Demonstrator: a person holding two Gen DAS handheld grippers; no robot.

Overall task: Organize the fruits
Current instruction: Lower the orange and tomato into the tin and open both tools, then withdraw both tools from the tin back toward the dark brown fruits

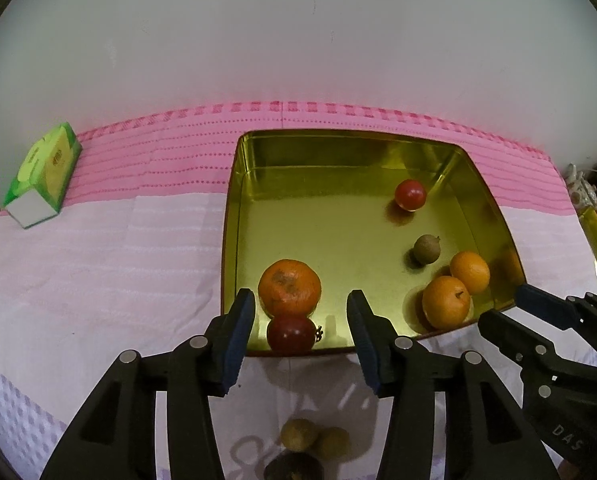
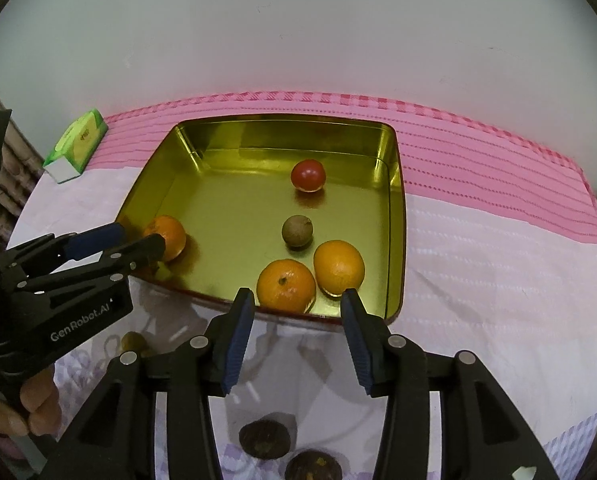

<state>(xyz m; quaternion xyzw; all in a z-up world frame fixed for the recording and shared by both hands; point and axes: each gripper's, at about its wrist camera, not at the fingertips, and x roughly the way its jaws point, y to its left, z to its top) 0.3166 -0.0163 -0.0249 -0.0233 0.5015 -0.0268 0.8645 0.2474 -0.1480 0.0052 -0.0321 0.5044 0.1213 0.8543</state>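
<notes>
Pink-clothed table holds a gold tin (image 1: pixel 234 208); loose brown fruits (image 2: pixel 264 438) lie on the cloth before its near edge, directly beneath the empty, spread right gripper (image 2: pixel 296 336), nearer than the spread left gripper (image 1: pixel 300 340).

1. A gold tin tray (image 2: pixel 394 216) sits open on the cloth.
2. Inside it lie three oranges (image 2: pixel 286 285), a red tomato (image 2: pixel 308 175) and a small brown fruit (image 2: pixel 297 231).
3. A dark red fruit (image 1: pixel 291 334) rests against the left orange, at the near wall.
</notes>
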